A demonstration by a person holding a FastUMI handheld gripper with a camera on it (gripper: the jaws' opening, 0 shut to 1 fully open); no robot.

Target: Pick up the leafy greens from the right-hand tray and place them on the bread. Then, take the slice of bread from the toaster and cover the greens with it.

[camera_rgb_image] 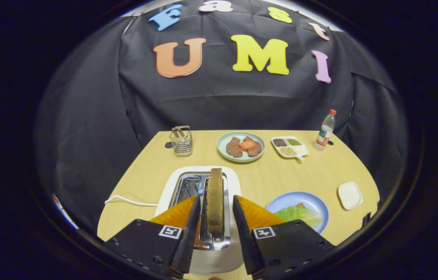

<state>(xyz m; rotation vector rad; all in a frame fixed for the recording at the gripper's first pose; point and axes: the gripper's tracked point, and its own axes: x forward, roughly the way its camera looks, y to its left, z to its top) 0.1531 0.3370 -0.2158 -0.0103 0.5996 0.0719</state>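
Step in hand: the toast slice (215, 200) is judged the target; greens (298, 215) are already seen on the blue plate (297, 198), with something orange under them, probably bread, not clearly told.
Toast slice: stands upright in the right slot of the white toaster (203, 217), upper part proud of the slot, edge-on between the fingers.
Gripper (215, 249): fingers parted wide, nothing held; a clear gap is seen on each side of the slice, no pad touching.
How to do it well: the slice is to be kept centred, the raised upper part pinched on its flat faces, then drawn straight up so the slot walls are not scraped. Light pressure is advised; toast is judged brittle.
Plate position: at 4 o'clock from the toaster, just beside the right finger (244, 233).
Risk: crumbling or a tilted grip.
Beyond, 12 o'clock: meat plate (241, 147), untouched.
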